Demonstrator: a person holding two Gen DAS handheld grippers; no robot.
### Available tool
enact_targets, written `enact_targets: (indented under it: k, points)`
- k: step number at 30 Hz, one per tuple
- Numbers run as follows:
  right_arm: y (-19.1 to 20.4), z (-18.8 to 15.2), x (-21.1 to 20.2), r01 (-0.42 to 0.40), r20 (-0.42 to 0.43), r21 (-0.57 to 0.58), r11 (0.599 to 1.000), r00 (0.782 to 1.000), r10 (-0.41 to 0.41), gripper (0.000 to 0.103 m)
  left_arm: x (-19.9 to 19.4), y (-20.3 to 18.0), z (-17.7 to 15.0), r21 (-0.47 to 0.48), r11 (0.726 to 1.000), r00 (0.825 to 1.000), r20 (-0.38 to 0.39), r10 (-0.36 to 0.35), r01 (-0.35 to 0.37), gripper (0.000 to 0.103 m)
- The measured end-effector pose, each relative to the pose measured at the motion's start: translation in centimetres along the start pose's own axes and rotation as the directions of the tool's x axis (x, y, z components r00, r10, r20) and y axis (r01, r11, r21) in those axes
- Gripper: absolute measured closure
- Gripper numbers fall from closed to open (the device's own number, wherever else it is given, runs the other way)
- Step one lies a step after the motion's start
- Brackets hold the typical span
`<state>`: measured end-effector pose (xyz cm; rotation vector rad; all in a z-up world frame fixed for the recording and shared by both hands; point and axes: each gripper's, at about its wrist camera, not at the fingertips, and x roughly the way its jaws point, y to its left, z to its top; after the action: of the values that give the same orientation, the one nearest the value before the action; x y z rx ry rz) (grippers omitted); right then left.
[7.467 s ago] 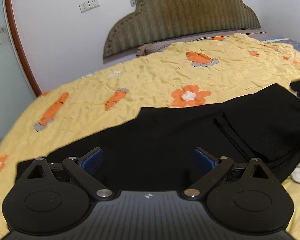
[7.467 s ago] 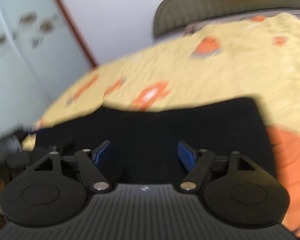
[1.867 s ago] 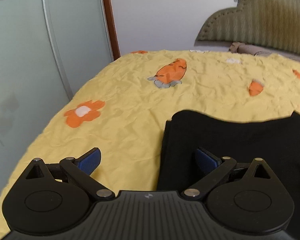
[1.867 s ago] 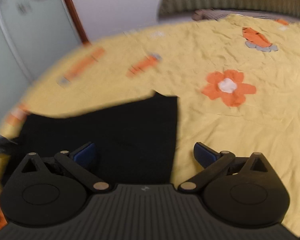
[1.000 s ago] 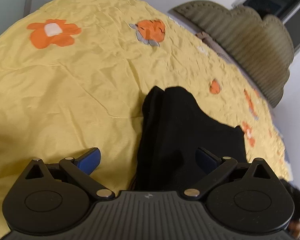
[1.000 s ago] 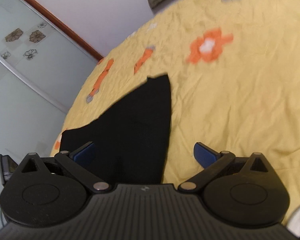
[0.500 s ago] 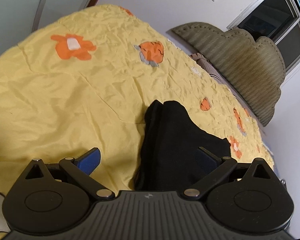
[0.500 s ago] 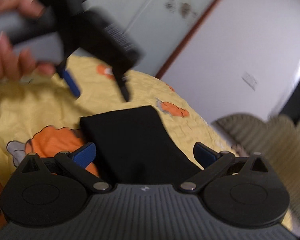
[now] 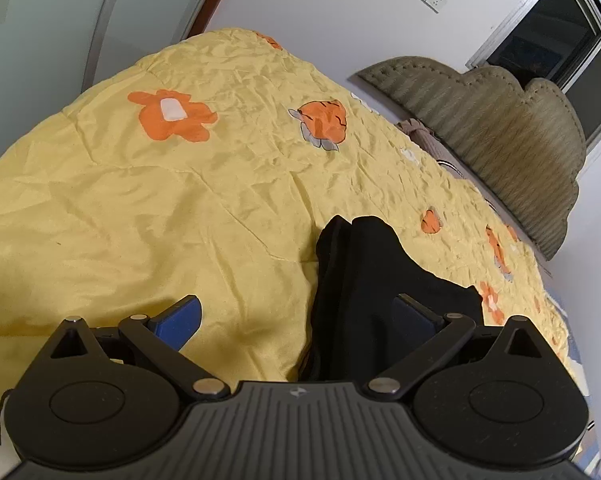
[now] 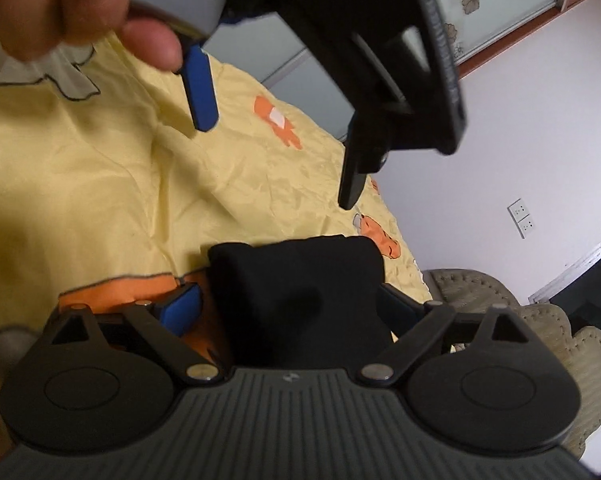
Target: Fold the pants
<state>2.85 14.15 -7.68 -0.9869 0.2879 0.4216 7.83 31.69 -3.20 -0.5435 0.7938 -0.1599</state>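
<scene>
Right gripper [image 10: 288, 308], wide but closing, straddling folded pants [image 10: 300, 292] lying lengthwise straight ahead; nothing gripped; left gripper [image 10: 276, 160] above, open.

The near end of the folded black pants [image 9: 364, 300] disappears behind the left gripper [image 9: 296, 314] body. A blurred hand [image 10: 56, 4] is cropped by the right wrist view's top edge.

pants [image 9: 380, 280]: 1 | hand-held gripper: left [image 9: 296, 312] + right [image 10: 288, 306] = 2 | bedspread [image 9: 140, 208]: 1 | headboard [image 9: 500, 140]: 1
</scene>
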Motion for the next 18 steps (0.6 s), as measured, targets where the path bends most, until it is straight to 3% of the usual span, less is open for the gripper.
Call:
enact_targets:
  k: [3,4,5,7,8,11,13,18]
  points:
    - [-0.3,0.3,1.2,0.002,-0.009,0.033,0.999,1.0,-0.002,0.018,0.1,0.0,-0.1,0.005,1.0,1.0,-0.003,0.008,-0.008,0.001]
    - [-0.3,0.3,1.3,0.01,-0.007,0.041,0.999,1.0,-0.01,0.028,0.1,-0.1,-0.1,0.008,1.0,1.0,-0.002,0.012,-0.012,0.001]
    - [-0.2,0.2,1.2,0.008,-0.004,0.042,0.999,1.0,-0.008,0.046,0.1,-0.1,-0.2,0.011,1.0,1.0,0.0,0.018,-0.018,0.001]
    - [0.3,0.1,1.1,0.01,0.012,0.043,0.999,1.0,-0.01,0.07,0.0,0.0,-0.2,0.015,1.0,1.0,0.005,0.023,-0.023,0.001]
    - [0.5,0.0,0.8,0.023,0.025,0.045,0.999,0.999,-0.024,0.075,0.0,0.1,-0.2,0.011,1.0,1.0,0.004,0.024,-0.024,0.001]
    - [-0.2,-0.1,0.4,0.002,0.034,0.091,0.996,0.999,-0.005,0.079,0.2,0.7,-0.1,-0.019,1.0,1.0,-0.011,0.001,-0.001,0.001]
    - [-1.6,-0.3,0.2,-0.047,0.035,0.171,0.984,0.999,0.042,0.081,0.5,1.1,-0.1,-0.049,0.997,0.997,-0.043,-0.059,0.056,0.001]
    - [-5.2,-1.2,-0.8,-0.087,0.077,0.365,0.927,0.995,0.063,0.089,2.1,1.1,0.2,-0.156,0.961,0.96,-0.129,-0.25,0.229,0.001]
